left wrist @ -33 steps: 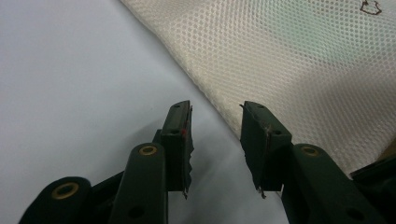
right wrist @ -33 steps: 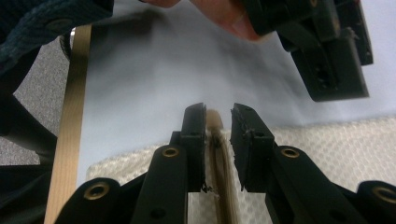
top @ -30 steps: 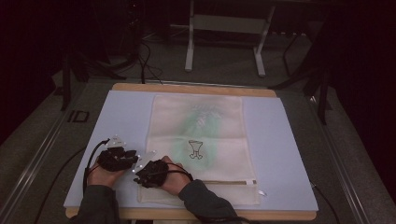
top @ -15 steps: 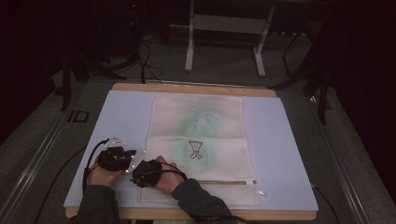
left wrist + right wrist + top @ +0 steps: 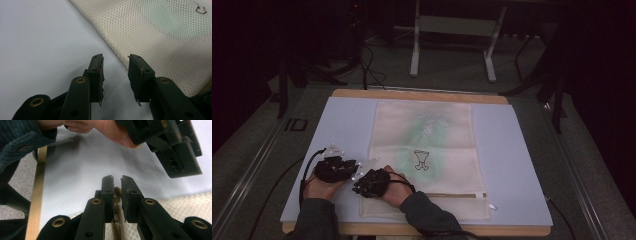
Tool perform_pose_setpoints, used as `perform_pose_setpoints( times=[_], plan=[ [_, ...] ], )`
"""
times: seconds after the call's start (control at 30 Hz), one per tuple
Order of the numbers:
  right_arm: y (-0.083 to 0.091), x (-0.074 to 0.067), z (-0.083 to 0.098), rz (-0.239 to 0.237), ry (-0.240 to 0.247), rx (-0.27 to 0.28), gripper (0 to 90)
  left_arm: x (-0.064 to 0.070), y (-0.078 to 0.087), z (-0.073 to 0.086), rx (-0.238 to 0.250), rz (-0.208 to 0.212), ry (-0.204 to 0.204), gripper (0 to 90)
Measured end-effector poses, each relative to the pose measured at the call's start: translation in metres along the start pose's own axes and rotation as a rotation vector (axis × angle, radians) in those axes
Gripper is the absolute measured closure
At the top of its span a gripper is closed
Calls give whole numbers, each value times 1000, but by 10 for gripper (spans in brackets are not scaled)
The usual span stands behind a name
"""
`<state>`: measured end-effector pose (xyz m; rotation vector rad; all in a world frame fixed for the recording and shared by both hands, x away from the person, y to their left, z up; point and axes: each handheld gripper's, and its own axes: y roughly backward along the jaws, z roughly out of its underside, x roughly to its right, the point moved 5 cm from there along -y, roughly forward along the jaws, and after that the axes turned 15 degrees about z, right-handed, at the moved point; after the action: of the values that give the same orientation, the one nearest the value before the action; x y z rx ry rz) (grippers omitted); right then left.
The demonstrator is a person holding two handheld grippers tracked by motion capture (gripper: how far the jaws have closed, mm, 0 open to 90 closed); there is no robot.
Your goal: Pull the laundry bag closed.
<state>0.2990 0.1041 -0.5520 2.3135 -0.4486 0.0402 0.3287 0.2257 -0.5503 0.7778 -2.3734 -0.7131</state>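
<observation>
Between our right gripper (image 5: 117, 182) jaws, which have just been closing, sits the mesh bag (image 5: 427, 145) zipper pull (image 5: 117, 191); left gripper (image 5: 115, 65) gapes empty beside the bag edge. Zipper not yet drawn.

Dim lab: covered table (image 5: 522, 165), metal stand (image 5: 452, 40), floor cables (image 5: 367, 65).

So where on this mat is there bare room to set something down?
The mat is bare left of the mesh bag, from its far edge down to the two hand-held grippers, and in the strip right of the bag. It is crowded at the near left corner, where the left and right grippers meet the bag's corner.
</observation>
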Motion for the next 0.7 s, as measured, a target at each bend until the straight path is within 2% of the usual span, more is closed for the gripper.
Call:
perform_pose_setpoints(
  times=[0.2,0.4,0.7],
  plan=[
    [10,2,5,-4,-6,4,812,1,0,0,-1,1,-1,644],
    [17,5,19,-17,-25,-1,810,1,-1,0,-8,3,-7,649],
    [14,5,24,-33,-41,-16,804,2,-2,0,-12,8,-10,650]
  ],
)
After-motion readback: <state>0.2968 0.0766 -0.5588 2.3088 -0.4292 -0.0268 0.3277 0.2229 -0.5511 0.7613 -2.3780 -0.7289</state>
